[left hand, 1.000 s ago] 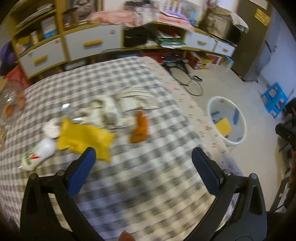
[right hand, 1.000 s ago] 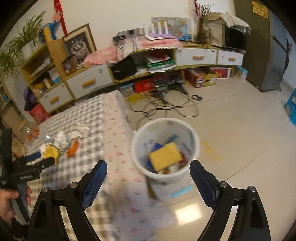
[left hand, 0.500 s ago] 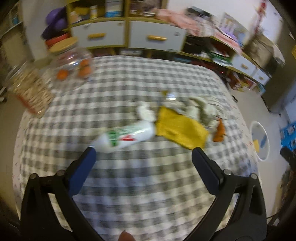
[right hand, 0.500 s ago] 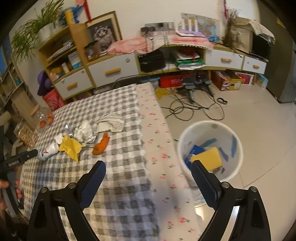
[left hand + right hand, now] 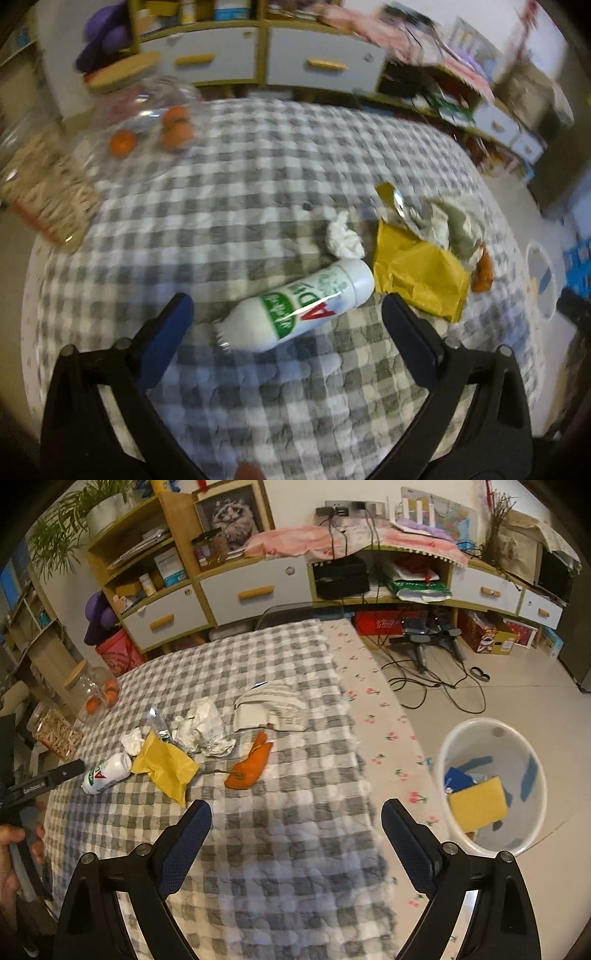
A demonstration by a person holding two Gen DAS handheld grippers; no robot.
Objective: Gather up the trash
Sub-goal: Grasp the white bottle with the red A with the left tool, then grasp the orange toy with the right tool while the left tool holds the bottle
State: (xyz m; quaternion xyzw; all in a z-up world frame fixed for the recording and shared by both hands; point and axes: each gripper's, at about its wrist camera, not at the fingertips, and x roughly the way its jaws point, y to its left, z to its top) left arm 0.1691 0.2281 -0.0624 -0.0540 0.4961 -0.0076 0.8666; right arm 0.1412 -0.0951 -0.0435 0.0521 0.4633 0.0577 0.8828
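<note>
Trash lies on the checked table: a white bottle with a green and red label, a yellow packet, crumpled white paper, an orange peel and a folded striped wrapper. My left gripper is open, its fingers either side of the bottle, just above it. My right gripper is open and empty over the table's near part. A white bin with a yellow sponge stands on the floor at the right.
Two clear jars stand at the table's left edge, one with oranges, one with light sticks. Drawers and shelves line the far wall. Cables lie on the floor beyond the bin.
My left gripper has swung left and closed in on the white bottle. My right gripper has turned from the bin back over the table.
</note>
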